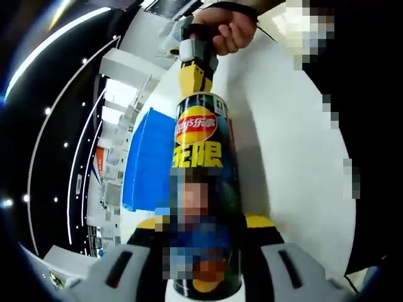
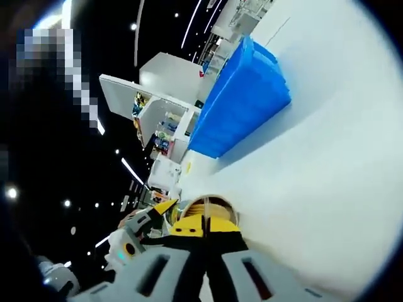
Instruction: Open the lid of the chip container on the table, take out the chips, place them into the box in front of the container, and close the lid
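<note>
Lid off, chips not yet out: the can is held at both ends above the tabletop.

In the left gripper view, the left tongs (image 1: 204, 251) are clamped on the lower body of the chip container (image 1: 203, 189), holding it clear of the white tabletop (image 1: 296, 157), with the blue box (image 1: 146, 160) just beside it to the left; at the can's far end the right tongs (image 1: 195, 78) meet its mouth, a hand (image 1: 230, 28) behind them. In the right gripper view, those tongs are drawn together at the open rim, where stacked chips (image 2: 211, 206) show inside, though I cannot tell whether they grip any. Judging by this, opening is done; lifting chips, filling the box and re-lidding remain.
</note>
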